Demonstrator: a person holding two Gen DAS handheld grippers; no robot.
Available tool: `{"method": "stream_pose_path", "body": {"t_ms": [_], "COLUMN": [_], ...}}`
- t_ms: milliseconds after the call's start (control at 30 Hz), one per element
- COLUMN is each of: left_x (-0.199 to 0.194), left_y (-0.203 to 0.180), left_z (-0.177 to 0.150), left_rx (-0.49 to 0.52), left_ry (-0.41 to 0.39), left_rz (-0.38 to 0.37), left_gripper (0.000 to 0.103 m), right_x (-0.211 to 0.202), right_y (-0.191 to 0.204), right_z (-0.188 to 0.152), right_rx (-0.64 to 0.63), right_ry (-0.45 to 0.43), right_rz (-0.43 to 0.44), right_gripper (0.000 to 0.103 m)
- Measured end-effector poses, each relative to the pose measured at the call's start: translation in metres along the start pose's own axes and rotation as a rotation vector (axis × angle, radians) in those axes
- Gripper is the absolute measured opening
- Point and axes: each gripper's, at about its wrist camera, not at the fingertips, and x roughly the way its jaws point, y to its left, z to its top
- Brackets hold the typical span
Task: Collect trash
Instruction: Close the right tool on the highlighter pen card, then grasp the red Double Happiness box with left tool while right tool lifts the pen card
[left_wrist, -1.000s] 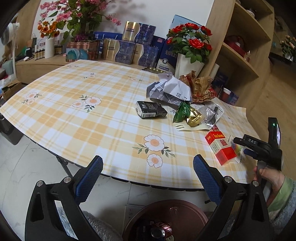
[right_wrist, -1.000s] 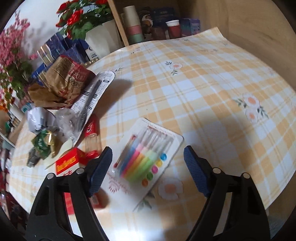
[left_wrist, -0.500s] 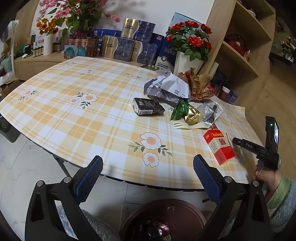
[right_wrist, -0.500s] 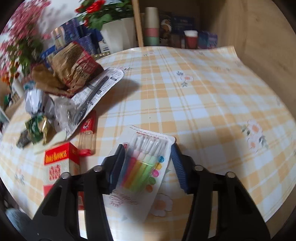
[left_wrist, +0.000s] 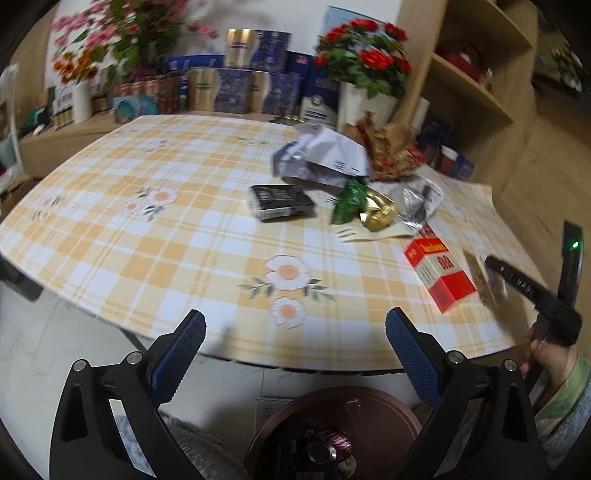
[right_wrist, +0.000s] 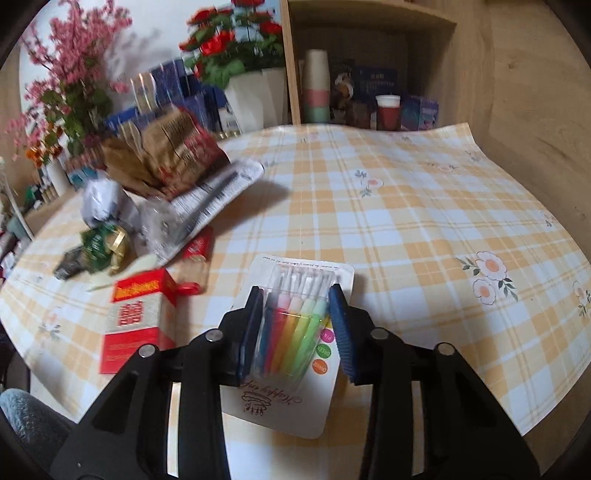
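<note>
Yellow-check floral cloth on the counter (right_wrist: 424, 206), shelving and flower pots behind

Right gripper (right_wrist: 297, 328): jaws have just been closing, fingers (right_wrist: 341, 332) now clamped on the blister of the marker pack (right_wrist: 291, 332) — pads bear on the clear plastic sides, backing card sticks out below and to the right. In the left wrist view the pack is blurred and looks tilted up off the cloth near the counter's right edge, so read as mid-lift. Left gripper (left_wrist: 295, 354): fingers (left_wrist: 177, 354) apart, nothing between them, hovering at the counter edge above the brown bin (left_wrist: 332, 435), which holds a can (left_wrist: 328, 448)

Just left of the pack: red carton (right_wrist: 136, 325). Further out, the trash pile — green-gold wrapper (right_wrist: 105, 243), black packet (left_wrist: 280, 201), crumpled brown bag (right_wrist: 173, 158)

Risks:
- grip is on a thin blister, not the card; likely to flex and let the pack twist or slip on the way to the bin
- overhanging card could clip the red carton and drag it along

Writing: backing card has coloured dots, one reads "GREEN"; script logo at the card's bottom is upside down and not legible. Red carton carries yellow lettering, too blurred to read
</note>
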Motion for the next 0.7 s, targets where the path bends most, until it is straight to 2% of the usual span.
{"method": "stream_pose_path", "body": {"t_ms": [67,200,367,467,700], "left_x": [0.005,0.020,0.057,0.076,0.125], "left_y": [-0.014,-0.055,-0.104,-0.125,-0.156], "left_z": [0.006,0.027,0.048,0.056,0.064], "left_rx": [0.024,0.051,0.071,0.075,0.053], "left_ry": [0.021,0.077,0.168,0.203,0.283], "left_rz": [-0.016,-0.094,-0.113,-0.099,0.024], "left_gripper": [0.096,0.096,0.096,0.096,0.096], "right_x": [-0.008,-0.023,-0.031,-0.029,-0.026], "right_y": [-0.003,-0.012,-0.036,-0.049,-0.068], "right_z": [-0.002,0.001,0.004,0.002,0.000], "right_rx": [-0.006,-0.005,0.072,0.100,0.155], "right_ry": [-0.030,-0.093,-0.132,-0.124,-0.126], "right_rz": [0.029,0.075,0.113,0.109,0.125], "right_gripper": [0.039,0.039,0.039,0.039,0.039]}}
